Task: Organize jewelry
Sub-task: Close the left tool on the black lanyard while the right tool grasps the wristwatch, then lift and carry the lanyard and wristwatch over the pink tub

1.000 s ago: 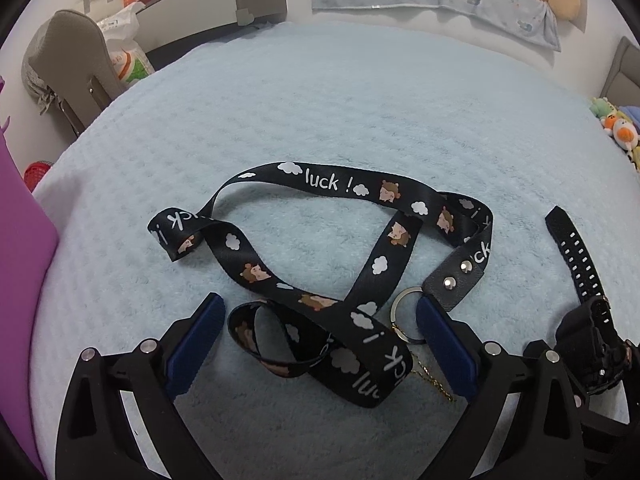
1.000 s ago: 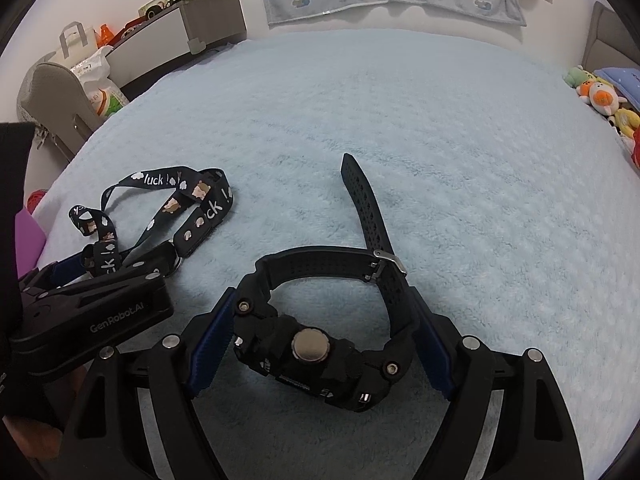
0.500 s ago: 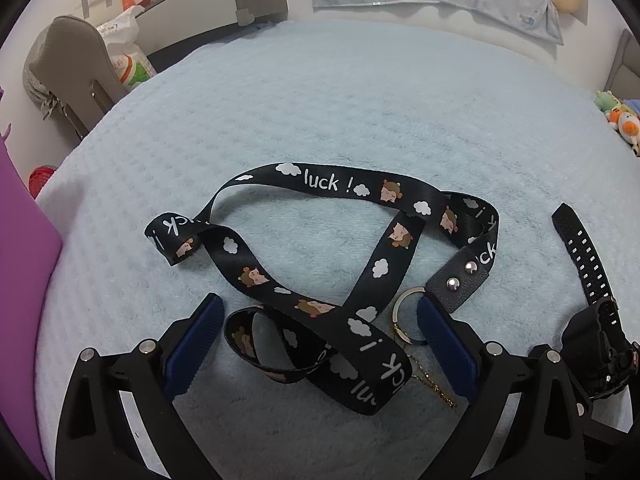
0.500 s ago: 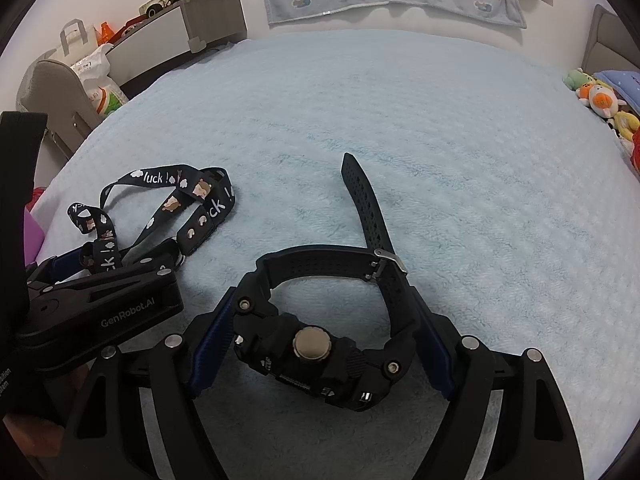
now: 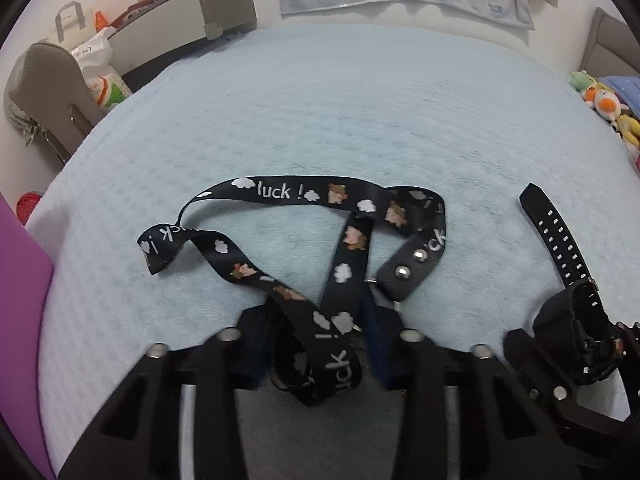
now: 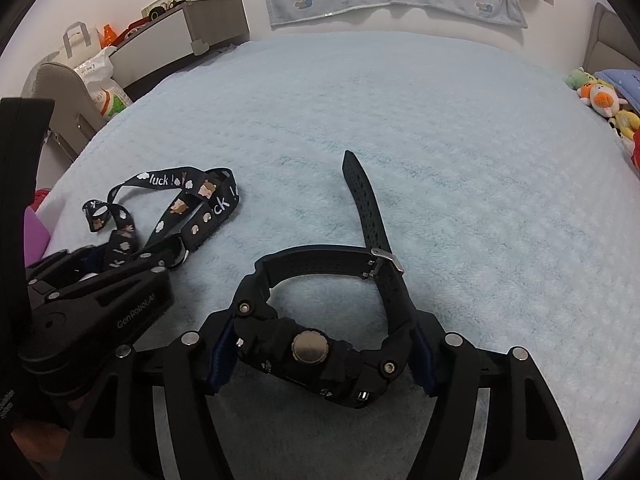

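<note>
Both items are lying on a pale blue bed cover. The left hand-held gripper has just been closing; its 2 blue pads are now pinching the crossed near loops of a black lanyard printed with clouds, small animals and "luck !". The rest of the lanyard is trailing away over the cover, its riveted end tab lying just beside the right pad.

The right hand-held gripper has also been closing; a black wristwatch is sitting between its pads, case on its side, crown facing up. The pads are looking snug against the case, though firm contact is hard to confirm. The watch's buckled strap is arching away from the case, with the free perforated tail pointing up the bed.

Left gripper is sitting just beside the right, watch between them.
</note>
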